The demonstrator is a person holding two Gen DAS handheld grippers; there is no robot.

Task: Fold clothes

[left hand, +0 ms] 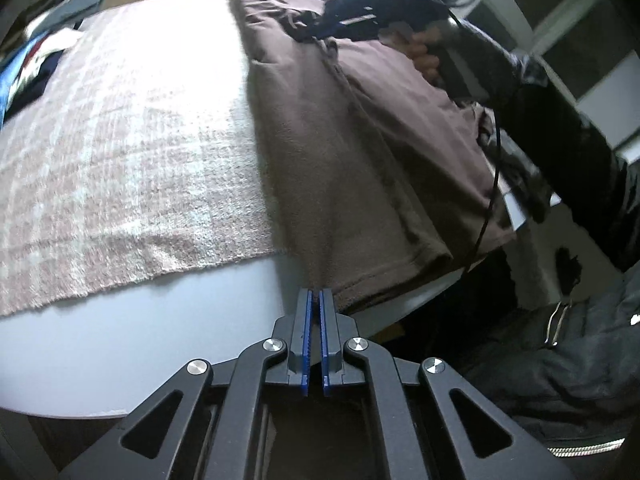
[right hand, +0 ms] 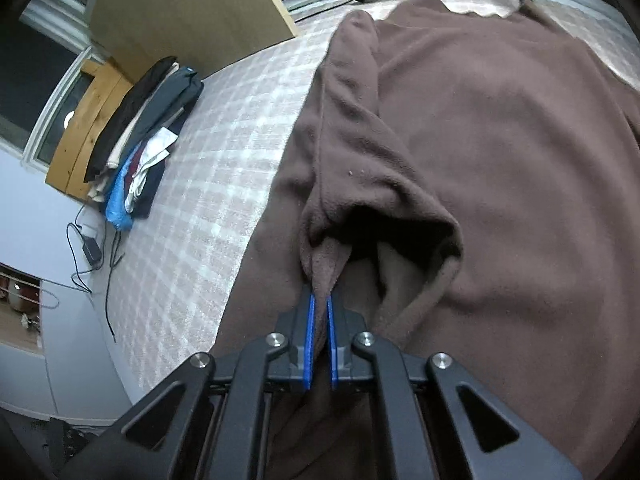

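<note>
From the left wrist view, the left gripper (left hand: 318,300), black with blue pads, is pinching the near hem of a brown fleece garment (left hand: 360,152), its jaws nearly together with only a thin fold of cloth between them. The garment is lying stretched from six o'clock up toward twelve o'clock, along the right side of a pink-and-white checked woven blanket (left hand: 132,152) that is covering a pale grey table (left hand: 160,320). At one o'clock the right gripper (left hand: 320,26) is reaching down onto the far end of the garment, a person's hand (left hand: 424,50) in a dark sleeve gripping its handle. A person's dark jacket (left hand: 568,360) is filling the four o'clock corner.

From the right wrist view, the right gripper (right hand: 321,300) is clamping a bunched fold of the same brown fleece garment (right hand: 500,140), jaws narrow with cloth squeezed between the blue pads. The garment is filling the frame from twelve to five o'clock. At nine o'clock a stack of folded clothes (right hand: 148,132), dark, white and blue, is sitting on the blanket's edge, beside a wooden board (right hand: 92,120).
</note>
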